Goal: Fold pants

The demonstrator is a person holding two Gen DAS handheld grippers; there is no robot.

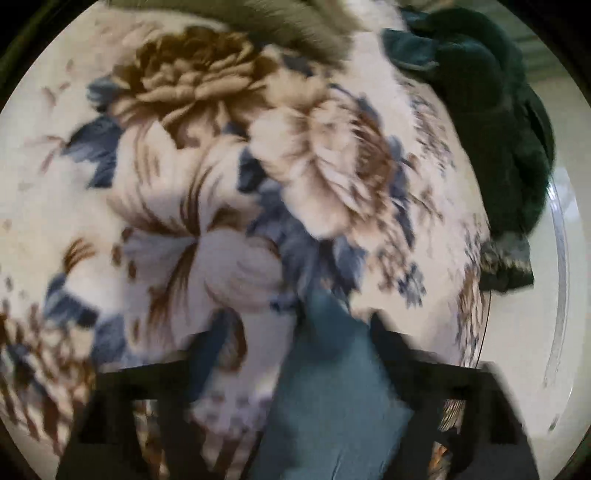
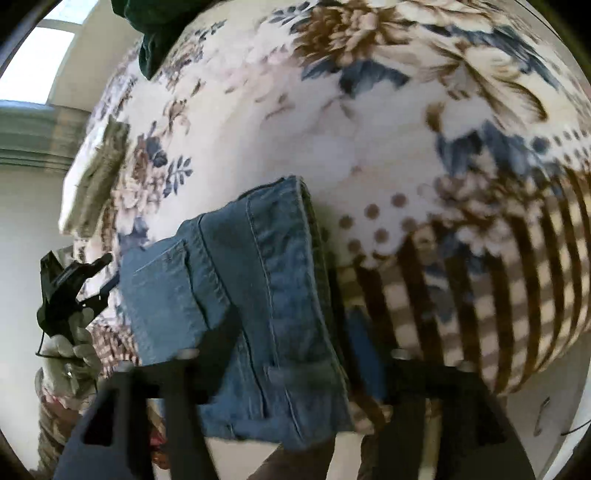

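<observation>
The pants are blue denim jeans (image 2: 258,295), folded into a thick bundle above a floral bedspread (image 2: 369,147). My right gripper (image 2: 291,332) is shut on the jeans, its dark fingers (image 2: 218,332) on either side of the denim. In the left wrist view, a fold of the blue jeans (image 1: 328,387) runs between my left gripper's (image 1: 295,332) dark fingers (image 1: 391,343), which are shut on it. The left gripper also shows in the right wrist view (image 2: 88,273), at the jeans' left edge. The frames are motion blurred.
The floral bedspread (image 1: 184,166) fills most of both views. A dark green garment (image 1: 491,122) lies at its right edge and an olive-grey cloth (image 1: 295,26) at the top. A light floor (image 1: 546,332) lies beyond the bed's edge.
</observation>
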